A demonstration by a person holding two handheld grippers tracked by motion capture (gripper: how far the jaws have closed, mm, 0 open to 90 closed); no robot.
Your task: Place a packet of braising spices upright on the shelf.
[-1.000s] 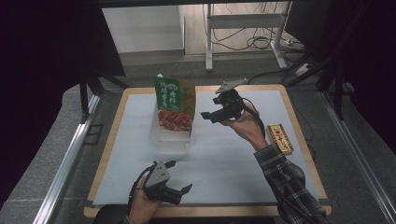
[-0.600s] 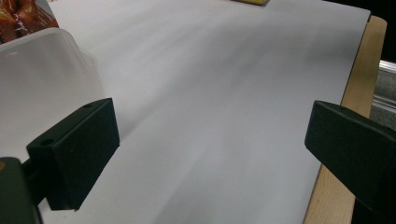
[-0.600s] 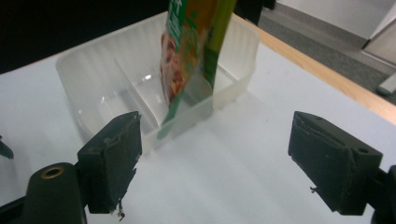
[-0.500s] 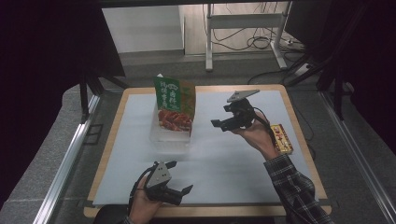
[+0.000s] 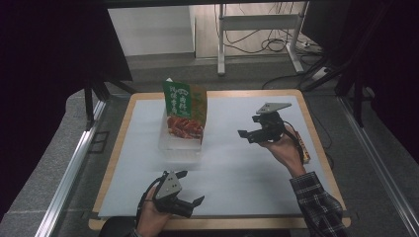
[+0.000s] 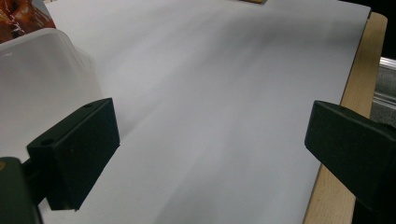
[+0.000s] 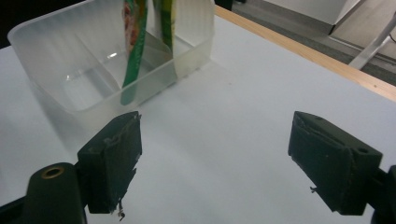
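A green and red snack bag [image 5: 184,109] stands upright in a clear plastic tub [image 5: 180,143] on the white mat. In the right gripper view the bag [image 7: 140,42] shows edge-on inside the tub [image 7: 56,51]. My right gripper [image 5: 249,135] hovers to the right of the tub, open, with nothing between its jaws [image 7: 212,154]. My left gripper [image 5: 190,190] rests near the front edge of the table, open and empty [image 6: 210,144]. The tub's corner [image 6: 42,70] lies at the upper left of the left gripper view.
A small yellow and red box [image 5: 302,148] lies by the right edge of the table, partly behind my right hand. The wooden table rim [image 5: 321,148] frames the white mat [image 5: 232,173]. Metal rails run along both sides on the floor.
My right gripper has moved right and toward the front, away from the bag, and sunk a little. The left gripper has stayed where it was.
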